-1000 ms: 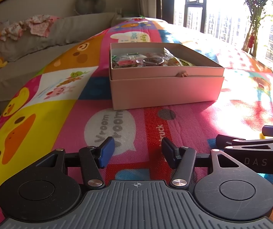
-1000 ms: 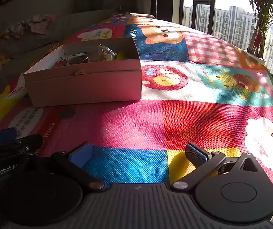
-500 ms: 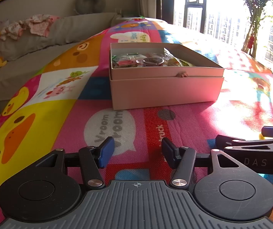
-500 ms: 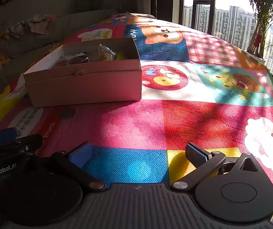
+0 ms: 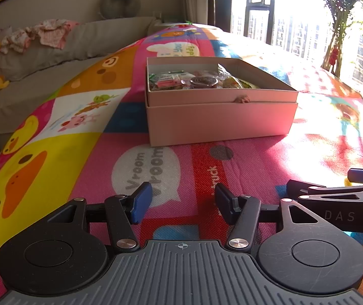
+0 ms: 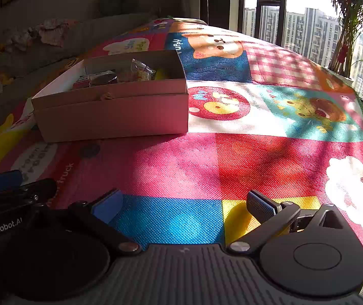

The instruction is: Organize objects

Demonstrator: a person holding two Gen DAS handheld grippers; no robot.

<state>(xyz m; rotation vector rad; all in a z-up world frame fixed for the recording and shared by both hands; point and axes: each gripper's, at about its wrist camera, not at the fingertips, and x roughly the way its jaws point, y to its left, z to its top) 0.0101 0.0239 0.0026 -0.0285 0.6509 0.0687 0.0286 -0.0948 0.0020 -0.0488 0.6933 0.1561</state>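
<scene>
**Both grippers idle and empty over play mat; box ahead, untouched**

Legible text: the play mat (image 5: 62,157) carries a white speech bubble reading "Vroom Vroom" and, beside it on a red panel, the end of a word, "…truck". In the right wrist view a blue panel next to a bear cartoon shows "uffy", first letters cut off by the box. The body of the right gripper, seen from the left wrist view, bears "DAS"; the body of the left gripper, seen from the right wrist view, bears "GenRobot.AI". Labels on the packets inside the box are too small to read.

Change versus the frames one second and half a second earlier: none seen. Box, mat and both grippers sit in the same places; jaw gaps look the same.

Left gripper (image 5: 182,206): jaws parted moderately, blue pads facing, nothing between them but the mat. Right gripper (image 6: 184,207): jaws spread wide, nothing between them.

The pink cardboard box (image 5: 219,119) stands on the mat, lid off, with wrapped snack packets (image 5: 171,80) and a dark round tub (image 5: 205,82) packed in its far-left part. It lies well ahead of both grippers: straight ahead of the left one, ahead and to the left of the right one. Neither touches it.
</scene>
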